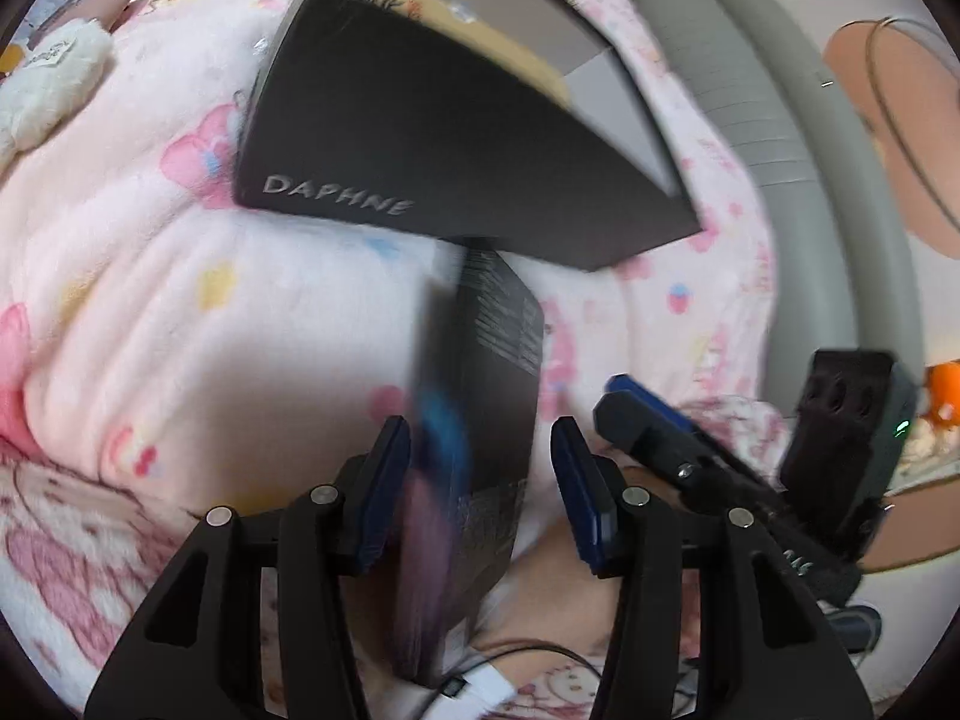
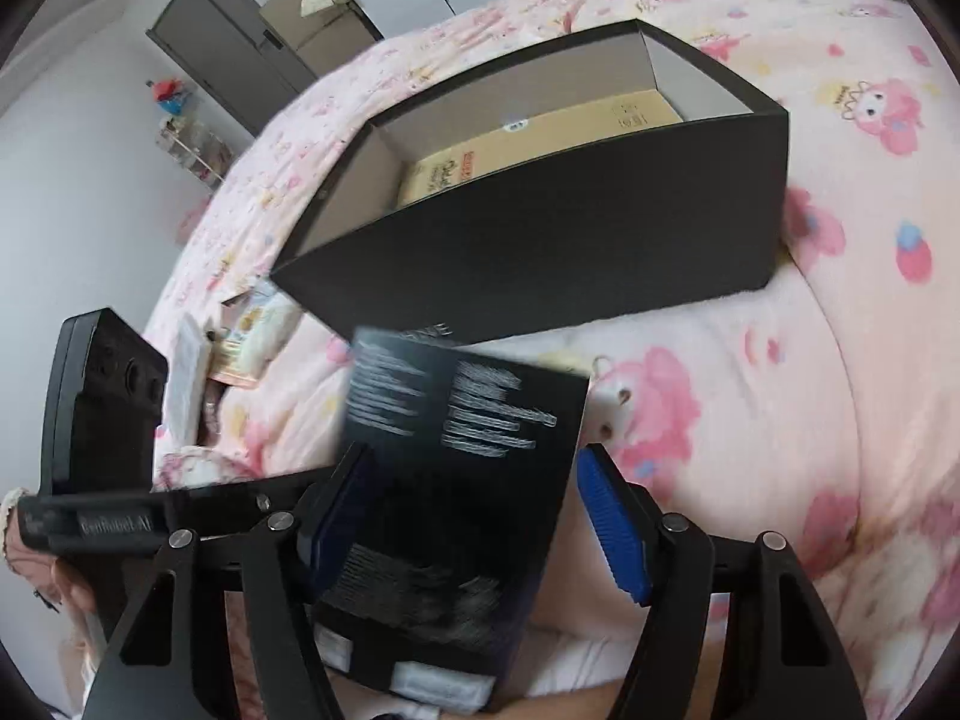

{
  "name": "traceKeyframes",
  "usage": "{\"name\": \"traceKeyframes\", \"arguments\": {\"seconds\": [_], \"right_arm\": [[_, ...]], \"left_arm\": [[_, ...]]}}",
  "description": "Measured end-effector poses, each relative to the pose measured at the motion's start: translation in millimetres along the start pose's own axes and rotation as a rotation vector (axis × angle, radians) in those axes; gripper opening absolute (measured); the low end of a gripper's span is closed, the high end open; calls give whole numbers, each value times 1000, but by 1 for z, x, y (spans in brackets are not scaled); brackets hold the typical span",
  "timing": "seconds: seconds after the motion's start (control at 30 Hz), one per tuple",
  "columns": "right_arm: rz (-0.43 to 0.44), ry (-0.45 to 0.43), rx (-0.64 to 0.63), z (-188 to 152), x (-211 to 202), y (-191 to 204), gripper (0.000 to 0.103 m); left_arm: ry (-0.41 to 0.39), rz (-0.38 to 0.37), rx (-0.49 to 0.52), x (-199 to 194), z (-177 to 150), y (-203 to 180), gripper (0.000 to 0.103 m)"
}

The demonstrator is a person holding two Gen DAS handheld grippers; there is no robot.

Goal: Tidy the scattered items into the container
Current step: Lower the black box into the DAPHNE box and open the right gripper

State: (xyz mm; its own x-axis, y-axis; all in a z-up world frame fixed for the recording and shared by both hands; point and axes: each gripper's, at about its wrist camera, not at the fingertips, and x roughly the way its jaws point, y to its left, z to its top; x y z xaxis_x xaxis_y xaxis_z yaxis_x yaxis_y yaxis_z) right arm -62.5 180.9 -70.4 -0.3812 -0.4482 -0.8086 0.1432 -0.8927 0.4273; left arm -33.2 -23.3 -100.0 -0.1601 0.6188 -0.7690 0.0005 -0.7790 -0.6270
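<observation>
On the pink cartoon blanket (image 1: 120, 276), the left gripper (image 1: 480, 492) stands spread around a blurred black carton (image 1: 480, 408), pads not clearly pressing it. The right gripper (image 2: 474, 516) is also spread, carton between. Beyond sits the open DAPHNE shoebox (image 2: 570, 240), holding a tan box (image 2: 528, 144).

- small black box (image 1: 480, 450) motion-blurring; its white print (image 2: 456, 402) staying unreadable
- container (image 1: 432, 138) wall hiding most of the tan box (image 2: 540, 144) inside
- bottom frame edge cutting off the small black box
</observation>
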Motion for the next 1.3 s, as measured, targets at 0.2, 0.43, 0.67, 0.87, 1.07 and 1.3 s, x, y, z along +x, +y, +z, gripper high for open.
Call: {"name": "traceKeyframes", "arguments": {"seconds": [0.2,0.43,0.67,0.87,1.07,1.3], "right_arm": [[-49,133,66,-24,25,-23,68],[43,116,48,-27,25,-16,47],[89,-161,-75,14,-77,10,44],[120,-248,-123,100,-96,4,44],[72,-222,-129,185,-53,-9,44],[39,-92,-58,181,5,-45,44]], "left_arm": [[40,105,9,16,-7,1,49],[45,38,14,15,-9,-9,39],[-83,-84,114,-45,8,-71,41],[-172,-18,189,-49,93,-117,42],[-179,12,166,-34,181,-116,42],[-88,19,39,29,218,-80,43]]}}
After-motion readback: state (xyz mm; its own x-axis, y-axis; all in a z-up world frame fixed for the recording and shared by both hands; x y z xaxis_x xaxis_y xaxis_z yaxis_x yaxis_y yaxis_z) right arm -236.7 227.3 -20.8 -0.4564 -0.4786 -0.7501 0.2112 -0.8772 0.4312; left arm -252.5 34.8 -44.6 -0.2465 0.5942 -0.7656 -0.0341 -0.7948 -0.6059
